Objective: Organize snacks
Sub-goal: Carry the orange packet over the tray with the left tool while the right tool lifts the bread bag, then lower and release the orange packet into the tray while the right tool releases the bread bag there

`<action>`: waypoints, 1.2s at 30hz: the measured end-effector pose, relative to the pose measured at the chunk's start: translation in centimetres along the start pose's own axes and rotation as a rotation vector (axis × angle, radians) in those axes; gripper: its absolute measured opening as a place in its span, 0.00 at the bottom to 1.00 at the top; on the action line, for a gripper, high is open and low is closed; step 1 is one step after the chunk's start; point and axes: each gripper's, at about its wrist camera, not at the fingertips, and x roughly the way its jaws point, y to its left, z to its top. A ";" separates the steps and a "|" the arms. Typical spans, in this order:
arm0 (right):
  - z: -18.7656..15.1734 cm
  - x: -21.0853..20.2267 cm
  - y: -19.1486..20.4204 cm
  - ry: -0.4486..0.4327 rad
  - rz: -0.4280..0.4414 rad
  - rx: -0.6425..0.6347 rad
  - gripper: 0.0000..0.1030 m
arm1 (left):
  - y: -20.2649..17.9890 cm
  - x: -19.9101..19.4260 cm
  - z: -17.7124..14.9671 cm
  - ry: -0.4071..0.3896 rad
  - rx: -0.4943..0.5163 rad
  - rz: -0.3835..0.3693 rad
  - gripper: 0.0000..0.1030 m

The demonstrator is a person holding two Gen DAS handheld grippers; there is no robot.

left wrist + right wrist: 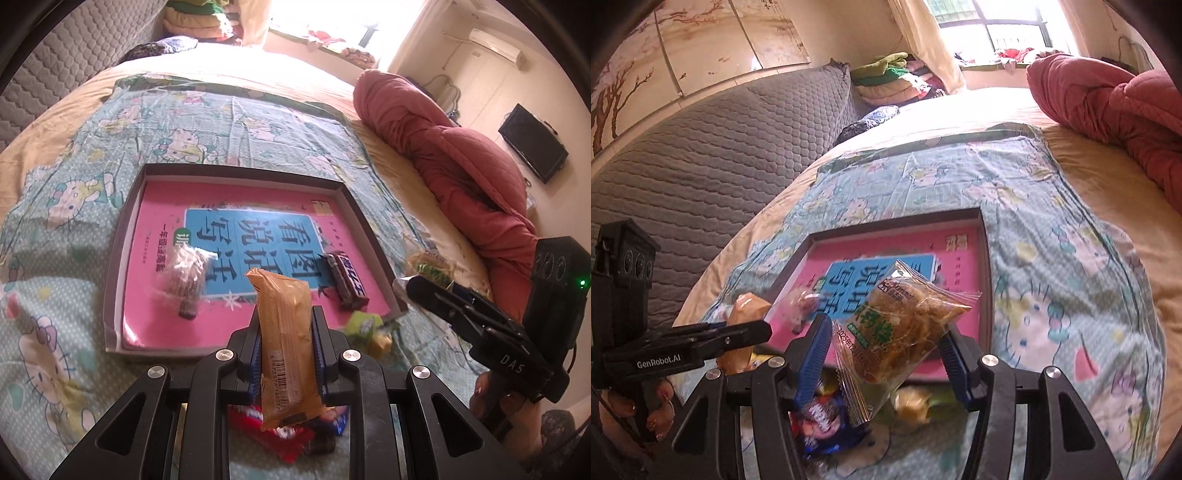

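While my left tool [284, 345] clamps one orange-wrapped snack bar [284, 332] upright between its blue pads, barcode toward the camera, my right tool [886, 354] holds one clear packet of noodle-like snack [905, 328] with green lettering, its fingers spread wider around the packet's bulk. Below the left tool lies a red wrapper [273, 435] beside a blue-edged packet, and a blue packet [823, 417] lies under the right tool. Just beyond, two small wrapped sweets sit on the bed sheet: one green [364, 325] and one yellow [380, 343]. One shallow brown box [125, 206] rests ahead on the cartoon-print sheet [55, 221], with a pink book [155, 199] flat inside it. On the book lie two snacks, well apart: a clear-wrapped chocolate piece [188, 277] and a dark Snickers-style bar [347, 284]. One red quilt [443, 147] is bunched at the bed's far side.
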 end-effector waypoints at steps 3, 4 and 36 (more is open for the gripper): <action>0.9 0.8 -0.6 -0.001 -0.004 0.002 0.56 | -0.1 0.9 0.7 0.000 0.003 0.018 0.22; 1.0 1.0 -0.7 0.000 -0.005 0.002 0.56 | -0.1 1.2 1.0 -0.003 0.006 0.026 0.22; 0.7 7.2 -3.5 0.207 -0.040 0.060 0.57 | 0.8 7.4 1.7 0.094 -0.020 0.100 0.23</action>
